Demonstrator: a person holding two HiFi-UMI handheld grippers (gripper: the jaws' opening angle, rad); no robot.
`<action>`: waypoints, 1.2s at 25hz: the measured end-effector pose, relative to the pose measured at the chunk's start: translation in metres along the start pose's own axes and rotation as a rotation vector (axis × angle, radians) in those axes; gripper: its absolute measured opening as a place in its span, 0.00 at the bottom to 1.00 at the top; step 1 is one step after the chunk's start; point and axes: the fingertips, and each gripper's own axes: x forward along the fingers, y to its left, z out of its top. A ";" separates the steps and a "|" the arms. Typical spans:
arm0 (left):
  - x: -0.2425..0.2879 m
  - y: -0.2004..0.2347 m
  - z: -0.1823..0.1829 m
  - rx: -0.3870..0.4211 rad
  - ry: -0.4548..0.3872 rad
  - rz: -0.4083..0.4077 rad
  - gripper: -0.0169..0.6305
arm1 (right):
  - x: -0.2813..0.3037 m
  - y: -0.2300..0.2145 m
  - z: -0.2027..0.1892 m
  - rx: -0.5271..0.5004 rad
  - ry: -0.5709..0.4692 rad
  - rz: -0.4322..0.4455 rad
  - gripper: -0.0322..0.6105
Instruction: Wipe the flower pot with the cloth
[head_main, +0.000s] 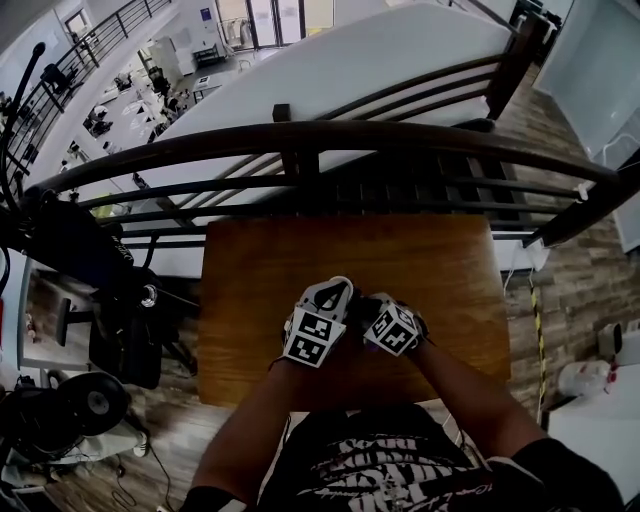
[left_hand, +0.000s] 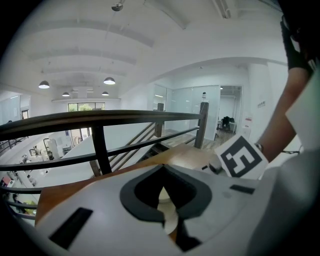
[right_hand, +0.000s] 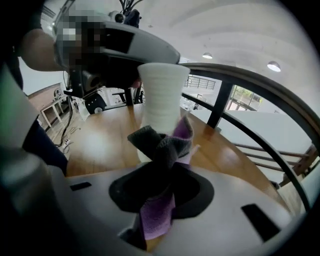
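Observation:
A white ribbed flower pot (right_hand: 159, 97) fills the middle of the right gripper view, raised above the wooden table (head_main: 260, 280). My left gripper (head_main: 318, 322) grips it near the rim; a cream piece of the pot (left_hand: 168, 212) shows between its jaws. My right gripper (head_main: 393, 326) is shut on a grey and purple cloth (right_hand: 162, 150), which is bunched against the pot's lower side. In the head view the two grippers sit close together over the table's near half and hide the pot.
A dark curved railing (head_main: 300, 140) runs along the table's far edge, with a stairwell and a lower floor behind it. A black chair and gear (head_main: 110, 320) stand left of the table. Wooden floor (head_main: 570, 290) lies to the right.

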 end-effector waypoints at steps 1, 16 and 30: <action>-0.001 0.001 0.001 0.001 0.001 0.001 0.02 | 0.001 0.010 0.000 -0.005 -0.003 0.017 0.18; 0.002 0.002 0.000 0.001 -0.007 -0.004 0.02 | 0.017 0.071 0.039 -0.051 -0.058 0.154 0.18; 0.002 -0.002 0.000 -0.012 -0.003 -0.012 0.02 | -0.009 -0.015 0.006 0.127 -0.082 -0.016 0.18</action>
